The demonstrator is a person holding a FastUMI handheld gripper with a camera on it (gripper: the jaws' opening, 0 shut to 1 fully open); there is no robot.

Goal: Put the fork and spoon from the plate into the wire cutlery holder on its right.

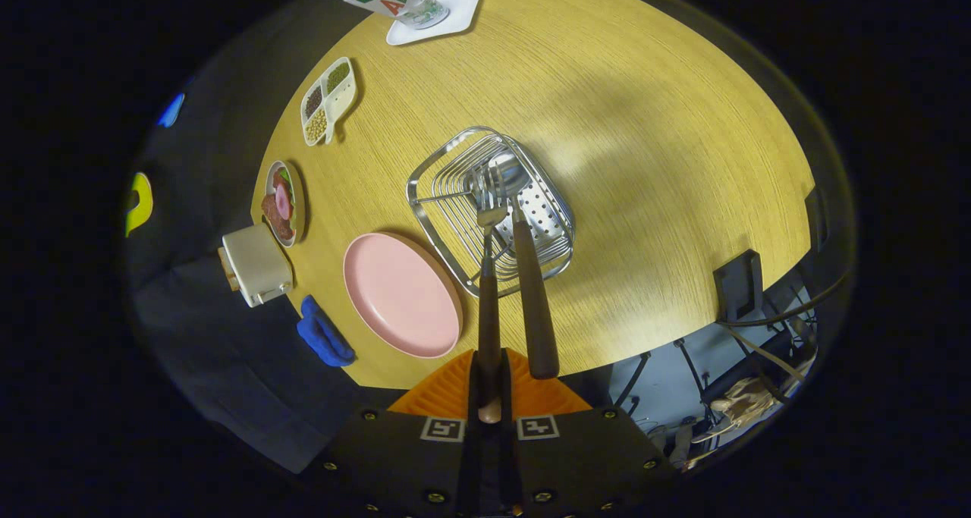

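Pale wood and pink under warm light

The counter is yellow wood grain; the plate plain pink; the wire cutlery holder shiny silver; the fork and spoon silver with dark brown handles; a folded cloth bright blue; a toaster cream.

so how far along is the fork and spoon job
Done: the pink plate is bare and the spoon already stands in the wire cutlery holder. In hand: the hand-held gripper is shut on the fork, tines over the holder. Left: lower and release the fork.
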